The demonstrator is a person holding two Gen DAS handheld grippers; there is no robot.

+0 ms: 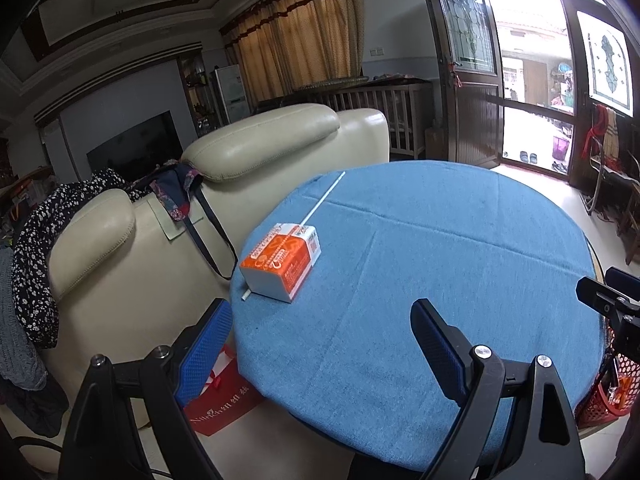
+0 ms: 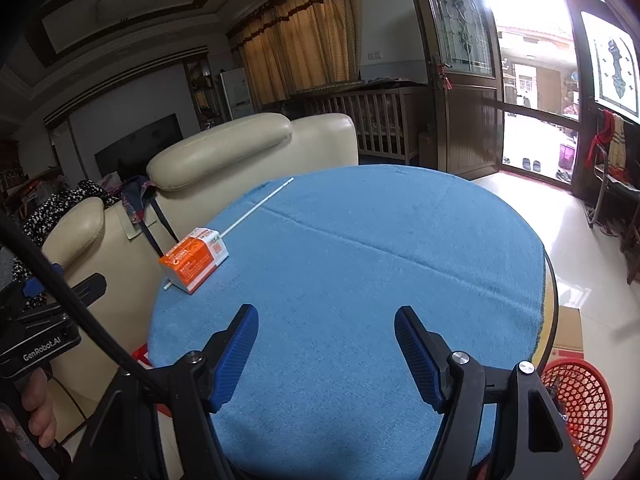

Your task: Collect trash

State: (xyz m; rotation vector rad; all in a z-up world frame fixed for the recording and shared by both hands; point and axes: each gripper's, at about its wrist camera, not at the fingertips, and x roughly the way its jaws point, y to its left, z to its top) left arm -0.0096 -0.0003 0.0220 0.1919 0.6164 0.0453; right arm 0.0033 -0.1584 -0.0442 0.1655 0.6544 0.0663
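Observation:
An orange and white carton [image 1: 281,261] [image 2: 195,259] lies on its side near the left edge of a round table covered in blue cloth [image 1: 440,280] [image 2: 360,264]. A long white straw [image 1: 323,199] [image 2: 258,208] runs under it, pointing to the far edge. My left gripper [image 1: 322,320] hovers open at the near left rim, nothing between its blue pads. My right gripper [image 2: 326,326] stands open over the near part of the cloth, also empty. Both are short of the carton. A red mesh basket [image 2: 580,404] [image 1: 604,392] sits on the floor at the right of the table.
A cream leather sofa [image 1: 168,240] [image 2: 224,160] stands close against the table's left side, with clothes and a bag over it. A red paper bag [image 1: 224,400] sits on the floor between them. A cardboard box [image 2: 568,332] lies by the basket. An open doorway [image 1: 532,80] is at the far right.

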